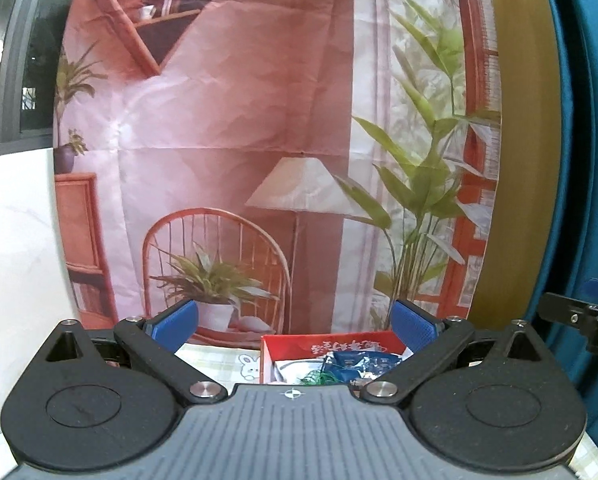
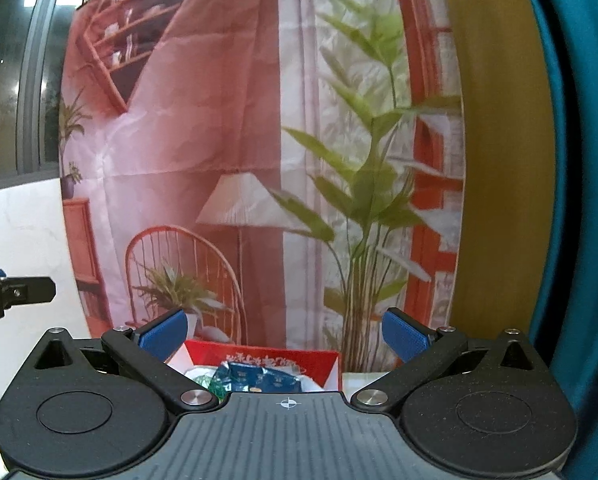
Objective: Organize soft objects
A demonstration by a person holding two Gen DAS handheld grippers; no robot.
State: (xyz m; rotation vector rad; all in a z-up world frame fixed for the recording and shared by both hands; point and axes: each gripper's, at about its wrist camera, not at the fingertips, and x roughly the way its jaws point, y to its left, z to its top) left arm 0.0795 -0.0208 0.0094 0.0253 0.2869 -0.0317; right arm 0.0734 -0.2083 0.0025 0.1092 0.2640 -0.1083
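Observation:
A red cardboard box [image 1: 323, 345] stands on the table below and ahead of both grippers; it also shows in the right wrist view [image 2: 259, 354]. Inside lie blue and silver soft packets [image 1: 359, 362] [image 2: 255, 378] and something green. My left gripper [image 1: 295, 326] is open and empty, held up above the box. My right gripper [image 2: 285, 330] is open and empty too, also above the box. Each gripper's tip shows at the edge of the other's view [image 1: 579, 316] [image 2: 15, 290].
A printed room-scene backdrop [image 1: 259, 140] hangs close behind the box. A light checked tablecloth with a rabbit print [image 1: 223, 360] covers the table. A teal curtain [image 1: 587, 120] hangs at the right, a white wall [image 1: 15, 260] at the left.

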